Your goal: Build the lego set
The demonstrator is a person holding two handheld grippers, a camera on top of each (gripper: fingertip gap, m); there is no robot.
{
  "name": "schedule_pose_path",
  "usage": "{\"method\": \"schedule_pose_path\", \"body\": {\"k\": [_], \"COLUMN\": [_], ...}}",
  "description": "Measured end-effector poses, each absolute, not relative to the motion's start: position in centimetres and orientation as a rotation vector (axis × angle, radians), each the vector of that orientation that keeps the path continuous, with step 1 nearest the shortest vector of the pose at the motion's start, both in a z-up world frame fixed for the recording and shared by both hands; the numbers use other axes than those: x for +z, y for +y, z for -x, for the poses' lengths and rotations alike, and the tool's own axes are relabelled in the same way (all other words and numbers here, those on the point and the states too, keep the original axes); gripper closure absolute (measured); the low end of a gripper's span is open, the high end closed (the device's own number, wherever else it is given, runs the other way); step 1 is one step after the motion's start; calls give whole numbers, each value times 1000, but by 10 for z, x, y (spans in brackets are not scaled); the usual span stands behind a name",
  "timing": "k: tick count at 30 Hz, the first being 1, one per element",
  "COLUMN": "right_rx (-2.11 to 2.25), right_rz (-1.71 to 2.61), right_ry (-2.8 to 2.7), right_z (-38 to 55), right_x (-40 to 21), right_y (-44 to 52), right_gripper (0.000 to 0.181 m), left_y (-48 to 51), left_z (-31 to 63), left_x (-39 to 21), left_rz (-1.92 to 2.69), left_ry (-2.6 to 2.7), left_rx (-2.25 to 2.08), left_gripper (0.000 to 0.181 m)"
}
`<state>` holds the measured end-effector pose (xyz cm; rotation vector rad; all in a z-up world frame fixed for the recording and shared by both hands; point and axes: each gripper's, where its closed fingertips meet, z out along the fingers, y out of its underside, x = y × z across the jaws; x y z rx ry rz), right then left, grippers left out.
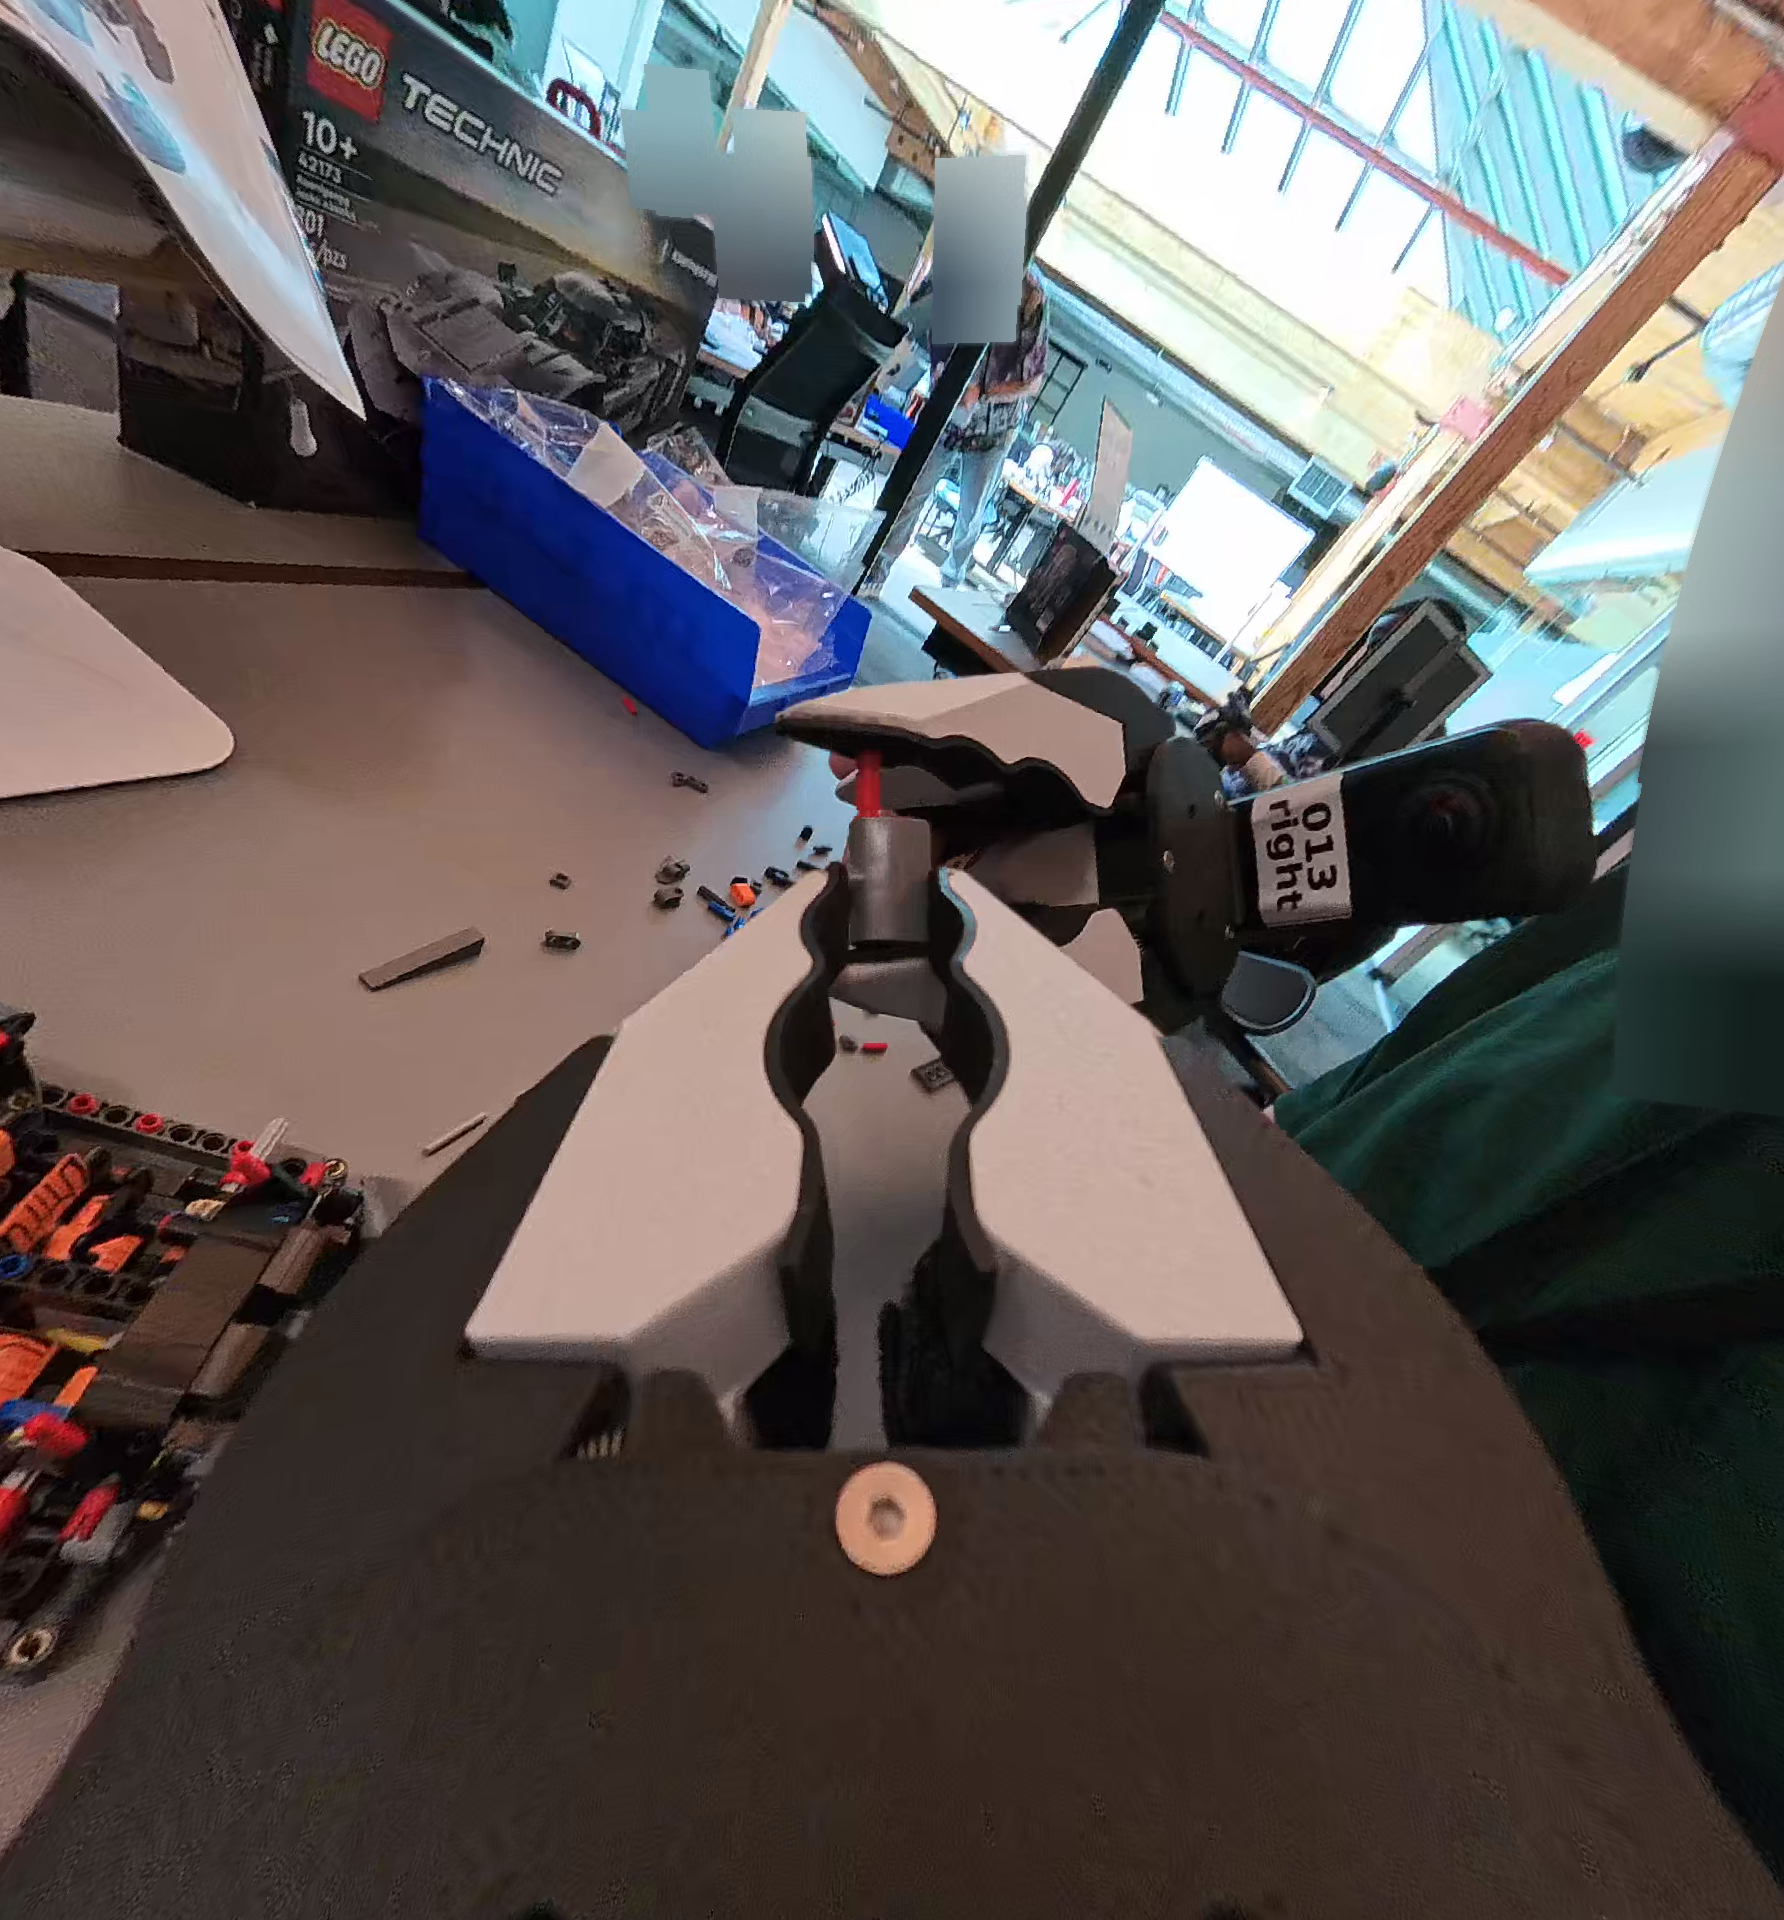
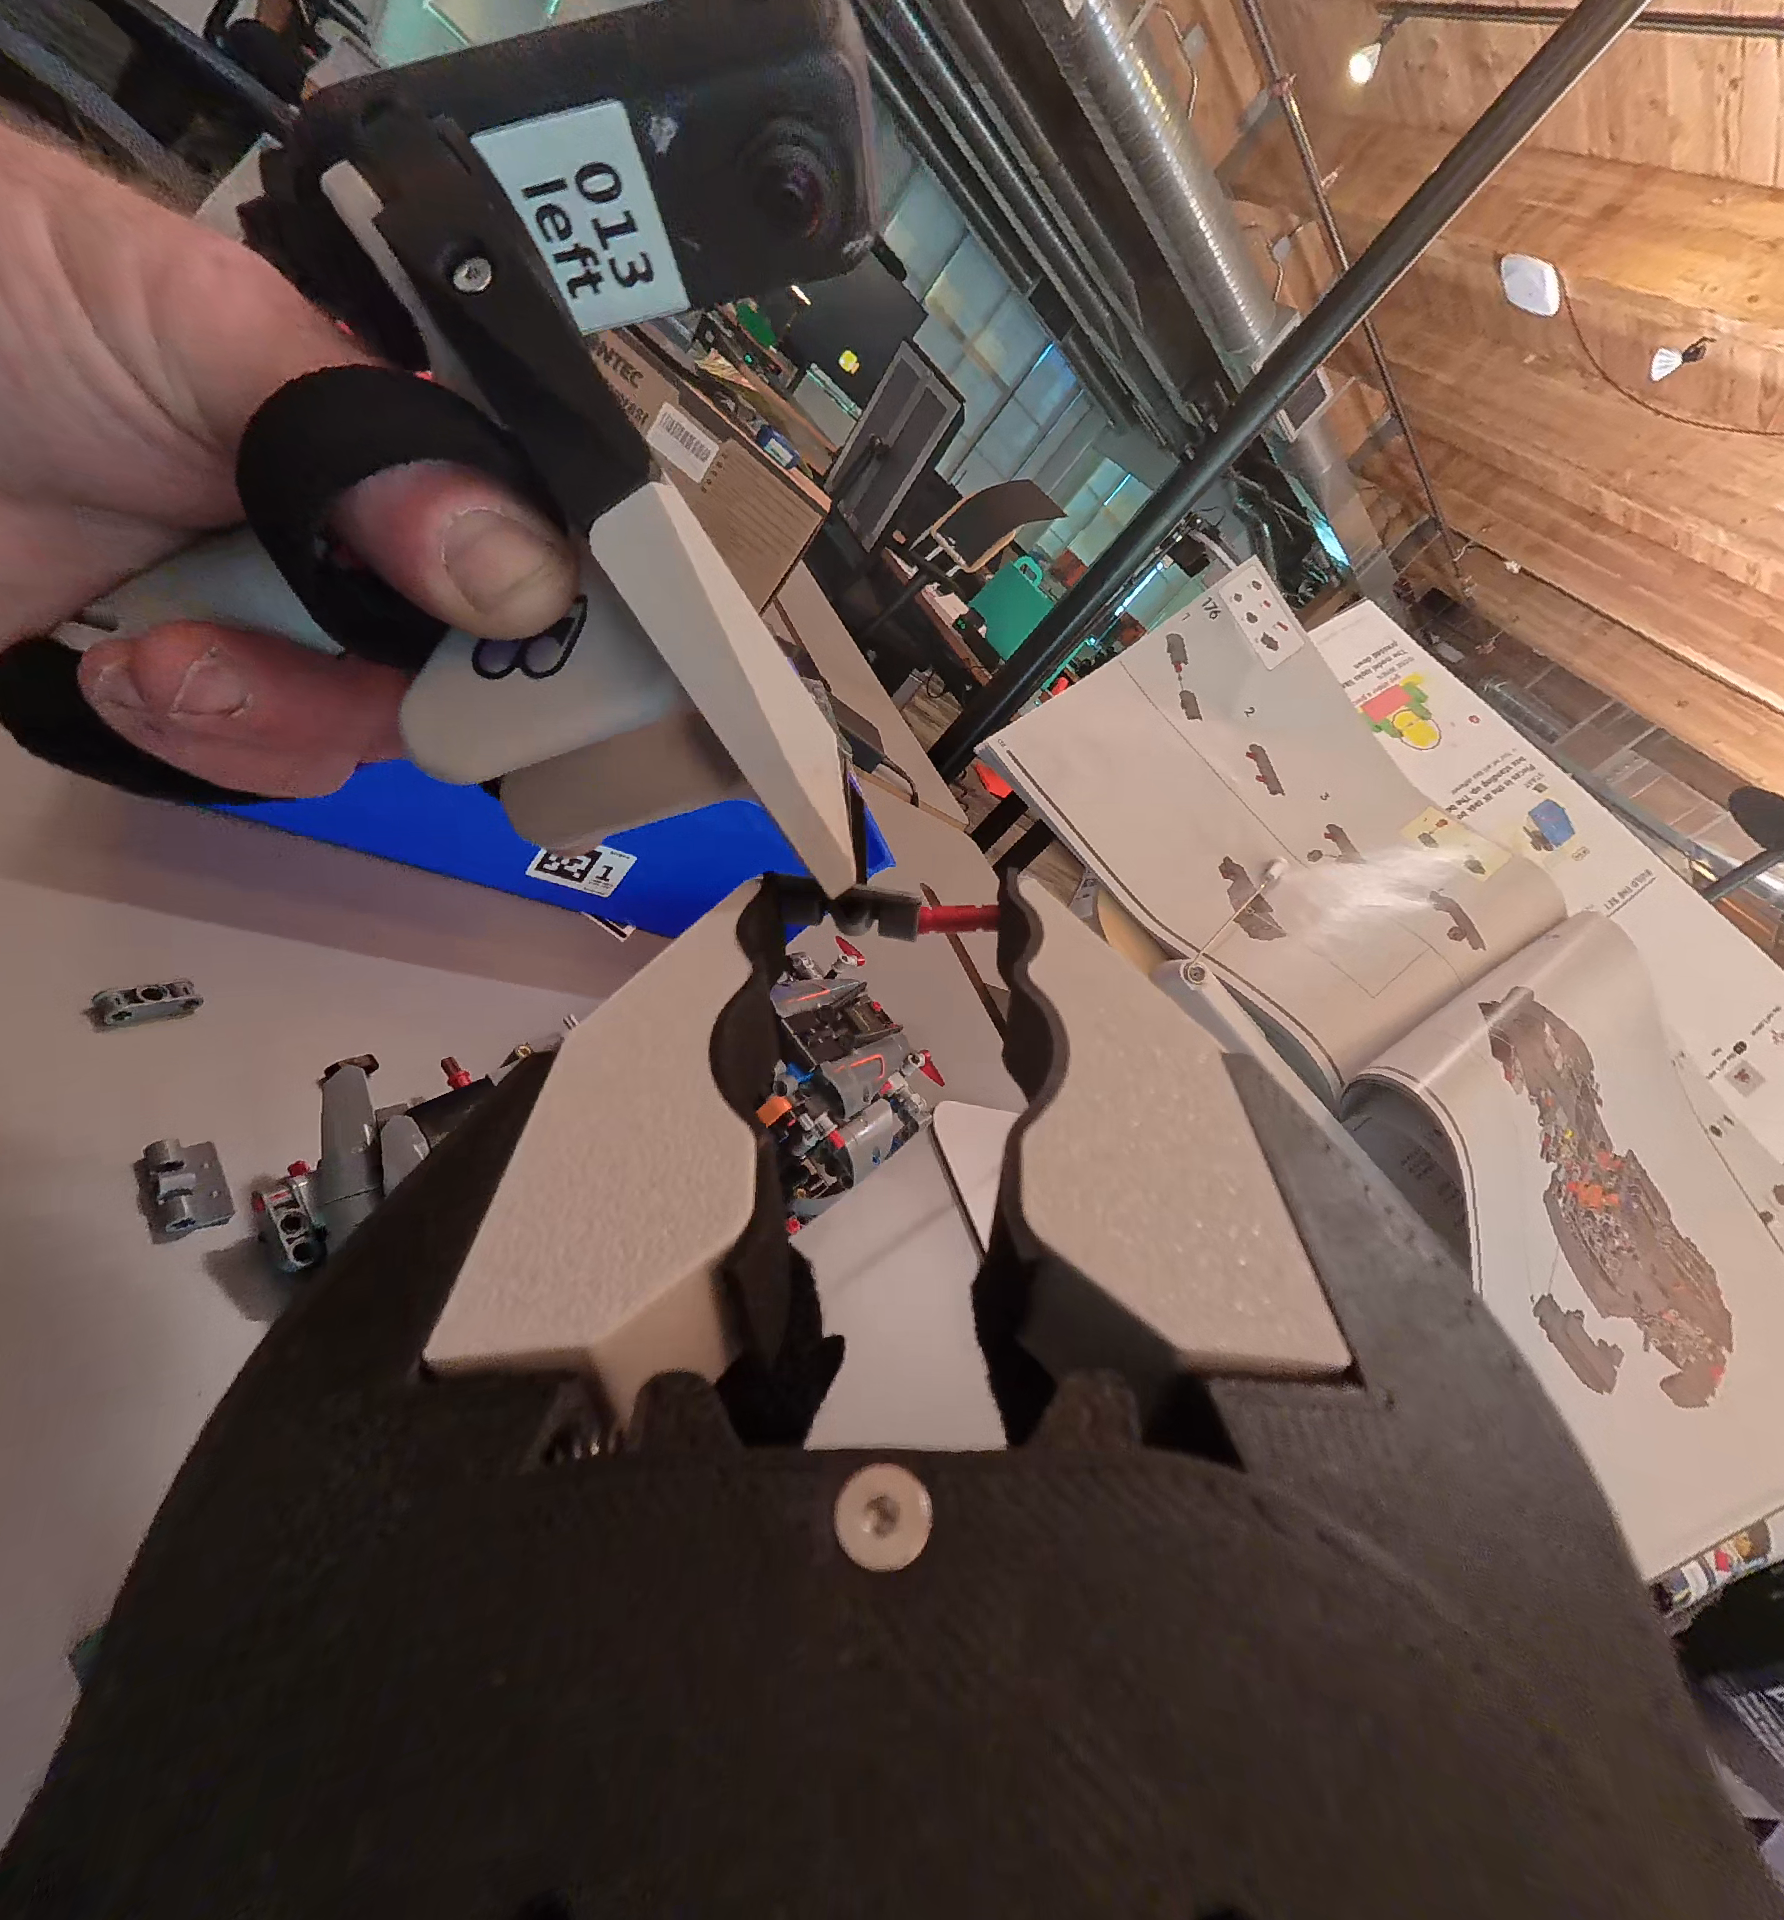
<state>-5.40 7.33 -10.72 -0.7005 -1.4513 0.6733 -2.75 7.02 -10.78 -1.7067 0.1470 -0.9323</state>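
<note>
My left gripper (image 1: 883, 894) is shut on a short dark grey connector (image 1: 886, 883), held in the air above the table. A red pin (image 1: 868, 784) sticks out of one end of the connector. My right gripper (image 1: 846, 857) comes in from the right and spans the two pieces end to end. One finger sits on the pin's tip and the other under the connector. In the right wrist view my right gripper (image 2: 888, 909) has the connector (image 2: 872, 914) and the red pin (image 2: 955, 916) lying across between its tips. The left gripper (image 2: 846, 878) pinches the connector from above.
The partly built orange and black model (image 1: 57, 1278) lies at the lower left, and shows too in the right wrist view (image 2: 836, 1081). Loose pieces (image 1: 420, 958) (image 2: 181, 1184) lie on the grey table. A blue bin (image 1: 607, 582), the set's box (image 1: 472, 208) and an open instruction booklet (image 2: 1387, 935) stand behind. My left and right fingertips are right by each other.
</note>
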Motion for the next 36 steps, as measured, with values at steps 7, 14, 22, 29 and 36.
{"method": "schedule_pose_path", "body": {"k": [7,14,22,29,36], "right_rx": [663,657,655,659,656], "right_rz": [703,705,723,730,702], "right_ry": [-1444,-1436,-1405,-1412,-1505], "right_z": [55,55,54,55,59], "right_x": [-107,-107,-103,-104,-113], "right_y": [72,71,72,71,63], "right_gripper": [142,142,142,143,142], "left_y": [69,68,68,66,61], "left_z": [29,29,29,30,32], "left_x": [-107,-106,-102,-103,-113], "left_rz": [1618,1608,1560,1518,1648], "left_ry": [69,60,33,-3,121], "left_rx": [-993,-991,-1010,-1032,-867], "left_gripper": [169,169,169,169,168]}}
